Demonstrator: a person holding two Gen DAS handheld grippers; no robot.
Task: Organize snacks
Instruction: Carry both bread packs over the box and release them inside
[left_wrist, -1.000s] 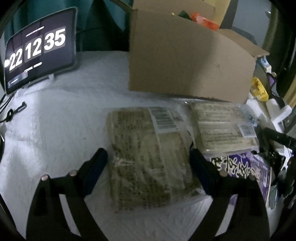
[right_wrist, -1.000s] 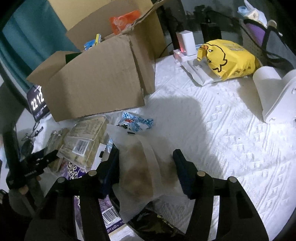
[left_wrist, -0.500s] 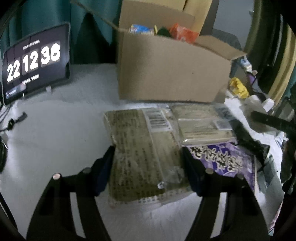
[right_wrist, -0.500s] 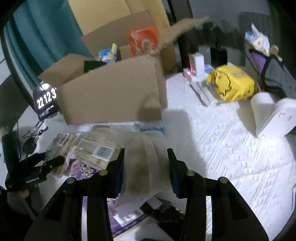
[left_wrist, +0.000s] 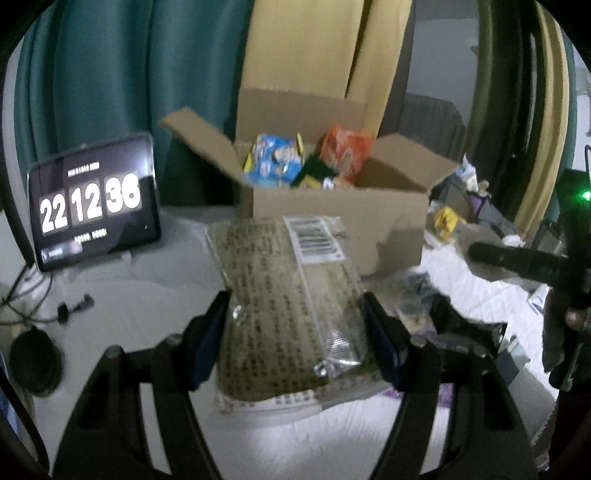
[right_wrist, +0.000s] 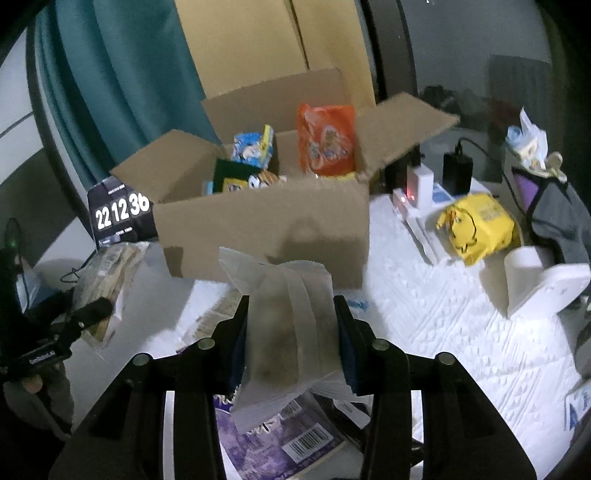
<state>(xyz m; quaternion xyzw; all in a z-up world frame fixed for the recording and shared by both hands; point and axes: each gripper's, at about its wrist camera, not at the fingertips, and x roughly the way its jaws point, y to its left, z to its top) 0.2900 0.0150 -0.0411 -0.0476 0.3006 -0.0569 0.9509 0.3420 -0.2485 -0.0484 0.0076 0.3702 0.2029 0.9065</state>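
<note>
- Olive-green snack pack (left_wrist: 284, 314) in clear wrap sat clamped between left gripper (left_wrist: 293, 332) pads, mid-frame of the left wrist view, lifted off the white cloth (left_wrist: 129, 332).
- Its long axis ran away from the camera, far end with the barcode label (left_wrist: 314, 240) aimed up-frame at the cardboard box (left_wrist: 332, 221); near end hung below the fingers, at lower centre.
- Left jaws had just been closing and were clenched on the pack's two long sides.
- Pale translucent bag (right_wrist: 291, 332) of brownish snacks was pinched between right gripper (right_wrist: 291, 339) fingers, lower centre of the right wrist view, raised above the table.
- Bag's long axis ran roughly upright in frame, slightly tilted, crimped top edge toward the box (right_wrist: 258, 229); bottom corner drooped over a purple packet (right_wrist: 258, 443) lying at bottom centre.
- Right jaws had just been closing too, gripping the bag by its sides.
- Box stood open, centre frame in both views, flaps out; orange bag (right_wrist: 327, 140) and blue-yellow pack (right_wrist: 255, 146) stood upright inside.
- Clock tablet (left_wrist: 96, 199) leaned at left, beside the box.
- Yellow bag (right_wrist: 476, 229) and white paper roll (right_wrist: 524, 277) sat at right of the right wrist view, well apart from the box.
- Left gripper with its olive pack showed at the left edge of the right wrist view; blurred.
</note>
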